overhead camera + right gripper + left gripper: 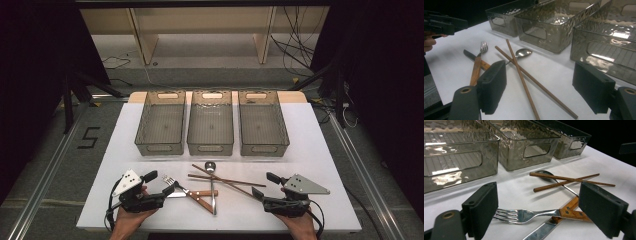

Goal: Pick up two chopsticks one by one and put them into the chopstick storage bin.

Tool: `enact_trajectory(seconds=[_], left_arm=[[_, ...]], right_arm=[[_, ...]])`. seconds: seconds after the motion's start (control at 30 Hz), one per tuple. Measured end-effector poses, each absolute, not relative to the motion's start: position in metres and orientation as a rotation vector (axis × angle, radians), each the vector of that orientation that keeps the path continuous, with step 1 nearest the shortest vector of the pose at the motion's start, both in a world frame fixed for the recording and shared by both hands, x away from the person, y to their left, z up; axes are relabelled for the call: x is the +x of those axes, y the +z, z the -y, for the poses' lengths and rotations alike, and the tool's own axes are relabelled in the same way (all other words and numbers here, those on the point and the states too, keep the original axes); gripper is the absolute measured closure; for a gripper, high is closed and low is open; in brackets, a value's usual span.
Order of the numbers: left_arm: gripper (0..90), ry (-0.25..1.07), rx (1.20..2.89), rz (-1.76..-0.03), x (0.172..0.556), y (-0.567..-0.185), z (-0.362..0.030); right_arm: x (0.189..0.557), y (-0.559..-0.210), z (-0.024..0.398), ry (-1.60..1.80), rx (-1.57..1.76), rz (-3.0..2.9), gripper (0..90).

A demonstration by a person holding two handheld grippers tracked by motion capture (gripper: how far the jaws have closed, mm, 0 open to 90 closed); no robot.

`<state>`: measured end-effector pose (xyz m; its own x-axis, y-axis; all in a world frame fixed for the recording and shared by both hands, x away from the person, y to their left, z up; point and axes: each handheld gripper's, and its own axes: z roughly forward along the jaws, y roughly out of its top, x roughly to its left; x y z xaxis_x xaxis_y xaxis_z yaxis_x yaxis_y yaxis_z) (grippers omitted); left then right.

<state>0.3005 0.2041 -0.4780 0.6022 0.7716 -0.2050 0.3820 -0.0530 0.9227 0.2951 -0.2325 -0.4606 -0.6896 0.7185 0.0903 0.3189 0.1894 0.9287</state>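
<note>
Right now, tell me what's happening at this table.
A person holds a gripper in each hand at the near edge of the table. Both the left gripper and right gripper are open and empty. Between them lie a fork, knife, spoon and chopsticks, crossed in a pile. The three bins behind hold nothing.

Fork [171, 182], knife [192, 195], spoon [212, 186], chopsticks [225, 180] before three bins [211, 125] on table [310, 150].

A recording lab or studio: black curtains [30, 75] flank a white-covered worktop [325, 165], loose cables [295, 45] trail over the floor, and a taped number five [89, 137] marks the station
</note>
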Motion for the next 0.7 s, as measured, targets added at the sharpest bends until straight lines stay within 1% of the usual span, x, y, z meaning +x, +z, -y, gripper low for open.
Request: enact_trajectory(seconds=[0.47, 0.7], left_arm=[[16.0, 0.418, 1.662, -0.967, 0.300, -0.478, -0.204], [16.0, 0.418, 1.664, -0.966, 0.301, -0.478, -0.204]], right_arm=[[0.295, -0.455, 0.228, 1.485, 0.948, -2.143, 29.8], [0.303, -0.443, 0.216, 1.395, 0.893, -2.283, 31.5]])
